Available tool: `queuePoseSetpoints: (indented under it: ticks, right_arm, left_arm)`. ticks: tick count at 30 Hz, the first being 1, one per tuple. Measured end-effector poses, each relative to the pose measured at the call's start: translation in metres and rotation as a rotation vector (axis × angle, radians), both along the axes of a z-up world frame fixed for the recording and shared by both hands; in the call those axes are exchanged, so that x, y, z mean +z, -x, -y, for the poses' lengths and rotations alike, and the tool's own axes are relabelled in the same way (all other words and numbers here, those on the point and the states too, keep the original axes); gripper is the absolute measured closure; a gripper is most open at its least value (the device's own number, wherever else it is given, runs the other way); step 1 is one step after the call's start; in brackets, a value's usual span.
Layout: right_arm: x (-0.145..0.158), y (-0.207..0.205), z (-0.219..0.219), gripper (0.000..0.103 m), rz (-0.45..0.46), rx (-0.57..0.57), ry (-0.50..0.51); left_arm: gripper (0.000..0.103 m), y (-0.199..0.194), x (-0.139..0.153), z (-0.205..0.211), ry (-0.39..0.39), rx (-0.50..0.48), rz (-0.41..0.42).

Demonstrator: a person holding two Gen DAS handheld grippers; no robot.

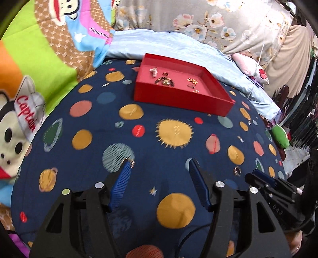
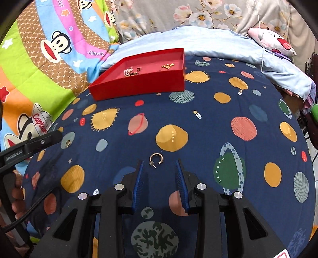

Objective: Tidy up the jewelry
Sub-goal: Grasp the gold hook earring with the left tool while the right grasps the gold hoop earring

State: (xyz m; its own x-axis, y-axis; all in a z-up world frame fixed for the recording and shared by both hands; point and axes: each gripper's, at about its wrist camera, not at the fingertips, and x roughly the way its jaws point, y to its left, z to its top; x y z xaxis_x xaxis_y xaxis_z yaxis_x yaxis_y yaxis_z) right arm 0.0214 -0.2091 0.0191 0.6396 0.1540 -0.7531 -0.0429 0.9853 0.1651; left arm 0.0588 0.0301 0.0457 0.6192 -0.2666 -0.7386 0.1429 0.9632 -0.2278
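Observation:
A red tray [image 1: 178, 100] [image 2: 139, 85] lies on the navy planet-print bedspread and holds several small jewelry pieces [image 1: 166, 80] [image 2: 131, 71]. A gold hoop earring [image 2: 156, 158] lies on the spread just ahead of my right gripper [image 2: 159, 164], which is open with the earring between and slightly beyond its fingertips. The same earring [image 1: 237, 170] shows in the left wrist view beside the right gripper's tip. My left gripper [image 1: 159, 163] is open and empty; another small ring [image 1: 132, 163] [image 2: 68, 142] lies at its left fingertip.
A colourful monkey-print blanket [image 1: 39, 59] lies to the left. A light blue quilt [image 1: 178, 45] and floral fabric [image 2: 178, 13] lie behind the tray. A pink plush [image 2: 274, 40] and a green cushion [image 1: 279, 135] are at the right edge.

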Motion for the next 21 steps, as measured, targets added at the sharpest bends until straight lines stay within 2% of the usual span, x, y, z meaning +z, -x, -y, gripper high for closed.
queuePoseSetpoints:
  ticks: [14,18,20,21]
  right_arm:
    - [-0.014,-0.020,-0.017,0.072,-0.016,0.018,0.039]
    - [-0.015,-0.022,-0.018,0.078,-0.016,0.013,0.047]
    - [-0.015,-0.023,-0.017,0.086,-0.018,0.008,0.048]
    - [-0.016,-0.024,-0.016,0.087,-0.019,0.007,0.046]
  left_arm:
    - [0.044,0.003,-0.020,-0.022,-0.026,0.059,-0.056]
    - [0.044,-0.003,-0.023,-0.023,-0.027,0.068,-0.058]
    - [0.044,-0.006,-0.025,-0.022,-0.026,0.069,-0.060]
    - [0.045,-0.007,-0.026,-0.022,-0.027,0.068,-0.061]
